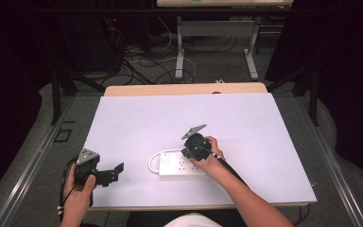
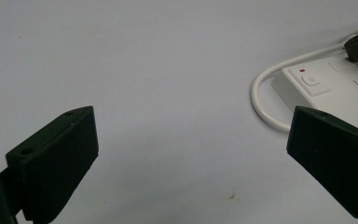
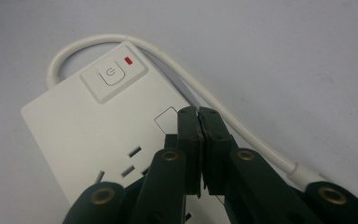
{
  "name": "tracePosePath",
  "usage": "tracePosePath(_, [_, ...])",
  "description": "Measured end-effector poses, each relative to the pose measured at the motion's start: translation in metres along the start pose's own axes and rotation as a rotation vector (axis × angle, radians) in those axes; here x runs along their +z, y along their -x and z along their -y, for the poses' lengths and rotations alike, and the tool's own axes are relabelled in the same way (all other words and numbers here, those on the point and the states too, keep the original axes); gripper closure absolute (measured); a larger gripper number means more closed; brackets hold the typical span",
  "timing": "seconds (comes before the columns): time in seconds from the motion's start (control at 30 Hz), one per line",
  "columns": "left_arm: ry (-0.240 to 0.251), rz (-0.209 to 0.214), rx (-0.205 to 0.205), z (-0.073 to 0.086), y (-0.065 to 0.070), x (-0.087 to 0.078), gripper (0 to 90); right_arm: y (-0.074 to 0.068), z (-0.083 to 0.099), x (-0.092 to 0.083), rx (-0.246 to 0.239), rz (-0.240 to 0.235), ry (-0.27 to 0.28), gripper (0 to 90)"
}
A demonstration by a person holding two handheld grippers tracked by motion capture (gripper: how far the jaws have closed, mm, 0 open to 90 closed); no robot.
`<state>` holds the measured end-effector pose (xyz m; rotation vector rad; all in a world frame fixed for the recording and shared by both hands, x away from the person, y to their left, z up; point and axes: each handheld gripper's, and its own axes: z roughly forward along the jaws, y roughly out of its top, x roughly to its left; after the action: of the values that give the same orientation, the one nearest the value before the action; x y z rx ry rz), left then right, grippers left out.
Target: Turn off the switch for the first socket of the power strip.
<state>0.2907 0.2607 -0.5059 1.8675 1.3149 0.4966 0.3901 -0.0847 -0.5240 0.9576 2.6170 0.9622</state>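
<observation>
A white power strip [image 1: 177, 166] lies on the white table top near the front, its white cable [image 1: 152, 161] looping round its left end. In the right gripper view its power button [image 3: 112, 73] and red indicator [image 3: 128, 60] show near the cable end. My right gripper [image 3: 199, 113] is shut with nothing between its jaws; it hovers close over the strip's top [image 3: 88, 135], just past the button. In the high view that right gripper [image 1: 189, 153] sits over the strip's middle. My left gripper [image 1: 118, 171] rests open at the front left, aimed toward the strip [image 2: 335, 88].
The white table top [image 1: 246, 137] extends well behind and to the right of the strip. A wooden edge [image 1: 184, 89] runs along its far side. Beyond it are table legs and cables on the floor [image 1: 170, 61].
</observation>
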Motion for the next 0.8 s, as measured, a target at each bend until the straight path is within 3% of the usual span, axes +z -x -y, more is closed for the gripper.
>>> tracePosePath(0.27, [0.001, 0.000, -0.001, 0.0000, 0.0001, 0.0000, 1.8, -0.0004, 0.0014, 0.0007, 0.009, -0.002, 0.019, 89.8])
tracePosePath(0.3, [0.000, 0.000, 0.000, 0.0000, 0.0000, -0.0001, 1.8, -0.0007, 0.0012, -0.0004, 0.014, -0.007, 0.000, 89.9])
tracePosePath(0.4, [0.001, 0.000, -0.001, 0.0000, 0.0001, -0.0001, 1.8, 0.0006, 0.0012, -0.0002, -0.001, -0.011, 0.006, 90.0])
tracePosePath(0.5, [0.001, 0.000, -0.001, 0.0000, 0.0001, -0.0002, 1.7, -0.0005, 0.0012, -0.0008, 0.029, -0.011, -0.001, 90.0])
tracePosePath(0.57, [0.002, 0.000, -0.002, 0.0000, 0.0000, -0.0002, 1.8, 0.0009, 0.0014, -0.0004, 0.013, -0.013, 0.006, 90.0])
tracePosePath(0.63, [0.002, 0.000, -0.001, 0.0000, 0.0000, -0.0003, 1.7, -0.0003, 0.0023, 0.0002, 0.033, -0.010, 0.016, 90.0])
tracePosePath(0.8, [0.001, -0.001, 0.000, 0.0000, 0.0001, -0.0002, 1.8, 0.0017, 0.0036, 0.0012, 0.027, -0.018, -0.003, 90.0])
